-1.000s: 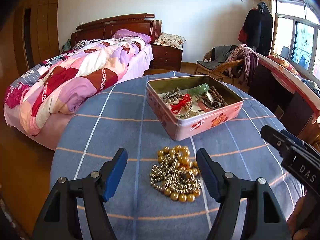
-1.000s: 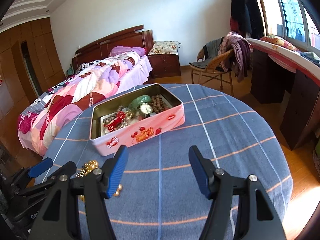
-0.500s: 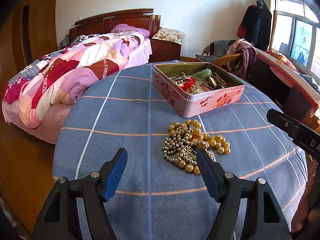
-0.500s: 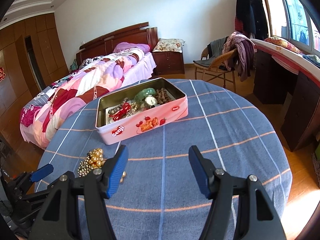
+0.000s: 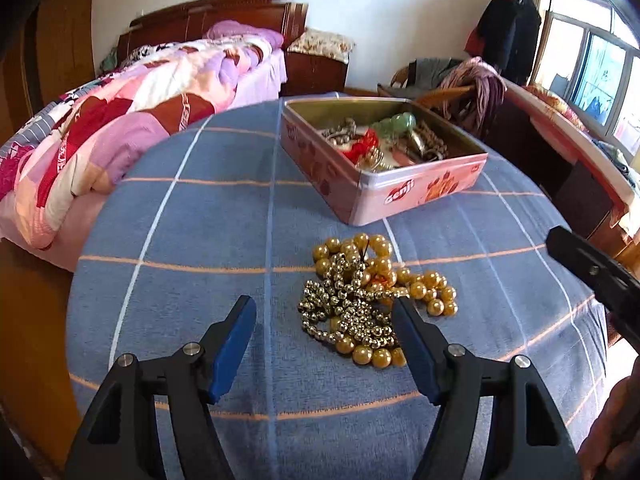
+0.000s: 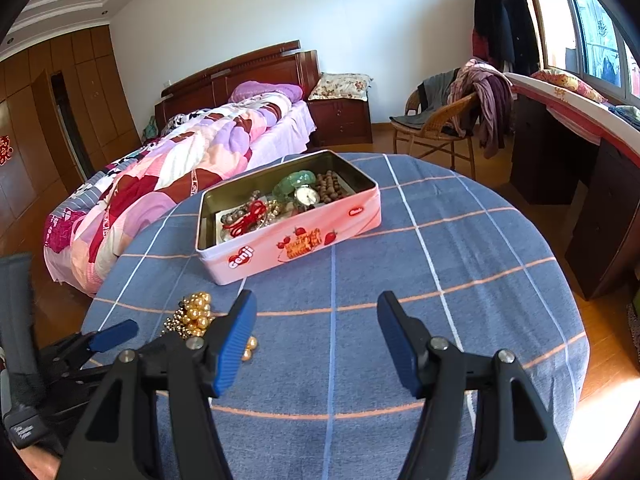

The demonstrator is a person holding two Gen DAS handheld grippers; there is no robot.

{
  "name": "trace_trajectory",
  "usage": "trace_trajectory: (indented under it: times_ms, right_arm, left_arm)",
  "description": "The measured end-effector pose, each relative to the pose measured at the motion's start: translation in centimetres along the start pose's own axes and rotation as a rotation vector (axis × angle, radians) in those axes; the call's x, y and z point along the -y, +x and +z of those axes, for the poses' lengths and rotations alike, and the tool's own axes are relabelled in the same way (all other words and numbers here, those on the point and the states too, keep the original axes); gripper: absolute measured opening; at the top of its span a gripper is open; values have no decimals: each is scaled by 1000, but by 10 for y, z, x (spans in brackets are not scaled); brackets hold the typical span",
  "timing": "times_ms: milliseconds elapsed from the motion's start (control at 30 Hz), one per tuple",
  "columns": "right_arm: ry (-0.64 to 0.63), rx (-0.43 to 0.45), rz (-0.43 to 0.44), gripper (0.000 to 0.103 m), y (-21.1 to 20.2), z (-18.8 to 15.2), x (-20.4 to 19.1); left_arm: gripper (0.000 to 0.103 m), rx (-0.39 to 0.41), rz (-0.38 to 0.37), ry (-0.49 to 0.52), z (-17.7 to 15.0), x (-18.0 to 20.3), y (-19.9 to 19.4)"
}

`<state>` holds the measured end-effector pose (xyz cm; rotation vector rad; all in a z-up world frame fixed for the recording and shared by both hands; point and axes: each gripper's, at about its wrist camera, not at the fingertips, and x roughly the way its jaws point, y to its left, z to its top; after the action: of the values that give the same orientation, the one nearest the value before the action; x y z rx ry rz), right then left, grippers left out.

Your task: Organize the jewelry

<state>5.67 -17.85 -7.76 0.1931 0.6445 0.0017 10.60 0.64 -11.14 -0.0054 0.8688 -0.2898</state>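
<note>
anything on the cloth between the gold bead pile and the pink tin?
Nothing: bare blue tablecloth separates the gold bead pile from the pink tin, clearest in the left wrist view.

Bare cloth [image 6: 460, 280] lies open right of the tin [image 6: 288, 240]. Beads [image 5: 368, 296] block the near left, just before it.

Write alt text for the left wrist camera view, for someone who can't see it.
The open left gripper hangs over a tangled heap of gold bead necklaces on a blue checked tablecloth. Beyond the heap, an open pink tin holds more jewelry; a bed stands behind the table.
</note>
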Motion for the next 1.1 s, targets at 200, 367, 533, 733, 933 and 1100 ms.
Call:
trace_trajectory:
  times_ms: [200, 367, 533, 733, 933, 1100]
  right_arm:
    - [16, -7, 2, 67, 2, 0, 3]
    - [23, -6, 4, 67, 0, 1, 5]
    - [25, -2, 2, 67, -2, 0, 6]
    - [25, -13, 7, 67, 0, -1, 5]
    - [30, -25, 17, 66, 3, -3, 4]
    - [24, -23, 14, 66, 2, -3, 2]
  left_arm:
    - [53, -64, 15, 17, 3, 4, 14]
    - [20, -61, -55, 8, 3, 1, 12]
    - [10, 67, -147, 8, -2, -2, -18]
    - [10, 135, -178, 2, -7, -12, -46]
    - [10, 89, -195, -28, -3, -22, -40]
    - [10, 90, -198, -28, -6, -25, -46]
